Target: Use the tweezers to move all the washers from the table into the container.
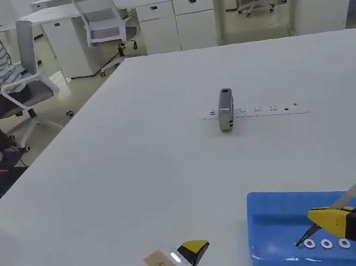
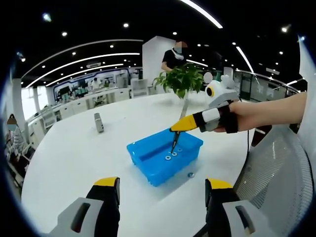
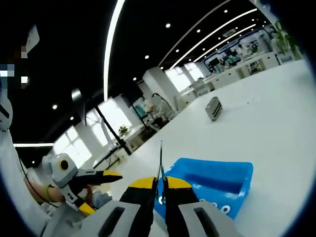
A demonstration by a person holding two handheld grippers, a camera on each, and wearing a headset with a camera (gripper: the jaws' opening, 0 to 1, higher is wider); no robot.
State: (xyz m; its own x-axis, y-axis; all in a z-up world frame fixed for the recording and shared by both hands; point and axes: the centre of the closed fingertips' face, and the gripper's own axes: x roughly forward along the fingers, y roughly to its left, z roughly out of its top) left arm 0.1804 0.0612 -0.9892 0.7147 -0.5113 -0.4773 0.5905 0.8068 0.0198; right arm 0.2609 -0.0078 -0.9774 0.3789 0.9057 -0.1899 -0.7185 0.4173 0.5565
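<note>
Grips the tweezers (image 3: 161, 158) between the narrow-set fingers of the right gripper (image 3: 160, 183), with the tips pointing down into the blue container (image 2: 148, 170) at the lower right of the head view. Shows three washers (image 2: 174, 154) in a short row on the container floor, directly under the tweezer tips. Cannot tell whether a washer sits between the tips. Shows one more washer (image 2: 190, 175) on the white worktop (image 1: 132, 147), just beside the container's outer wall, below centre in the left gripper view. Hangs the left gripper (image 2: 162, 183) low in that frame, fingers wide and holding nothing, apart from the container.

Reads as a drop into the container, with one washer left to fetch. To do it well:
- Ease the squeeze only a little, so the tips part but the tweezers do not slip from the fingers.
- Lift straight up over the wall before swinging toward the stray washer.
- Come down steeply on the washer and catch its rim between the tips.
- Close gently, since a thin flat ring probably skids or flicks away under a hard pinch.
</note>
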